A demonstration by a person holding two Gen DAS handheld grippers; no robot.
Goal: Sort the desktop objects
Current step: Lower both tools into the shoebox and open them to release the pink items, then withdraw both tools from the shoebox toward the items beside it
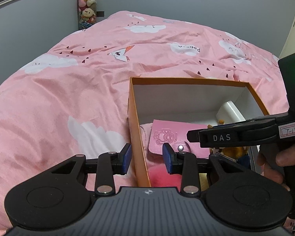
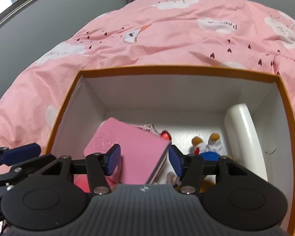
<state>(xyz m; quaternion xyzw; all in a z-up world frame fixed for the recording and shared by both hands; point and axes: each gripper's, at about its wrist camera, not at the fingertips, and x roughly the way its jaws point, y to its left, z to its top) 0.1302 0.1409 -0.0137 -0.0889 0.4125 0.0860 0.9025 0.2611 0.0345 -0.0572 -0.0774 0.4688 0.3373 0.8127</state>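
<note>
1. The pink wallet [image 2: 131, 153] lies tilted inside the orange box [image 2: 179, 69], toward its left side, with a key chain and a red charm [image 2: 165, 135] at its far corner.
2. The right gripper [image 2: 144, 160] hangs over the wallet with its jaws spread; the wallet sits between the blue pads [image 2: 113, 160] with a visible gap on the right side, so it is not pinched.
3. The left gripper [image 1: 146, 160] straddles the box's left wall: one pad is outside, one inside. Whether the pads press on the wall cannot be told.
4. Beside the wallet, a small plush toy [image 2: 206, 145] with orange feet lies on the box floor, and a white bottle [image 2: 243, 135] lies along the right wall.
5. Something soft and red-pink [image 1: 163, 177] fills the box's near left corner.
6. The box rests on a pink bedcover [image 1: 68, 90] printed with white clouds.
7. A hand [image 1: 279, 163] grips the right tool's handle.
</note>
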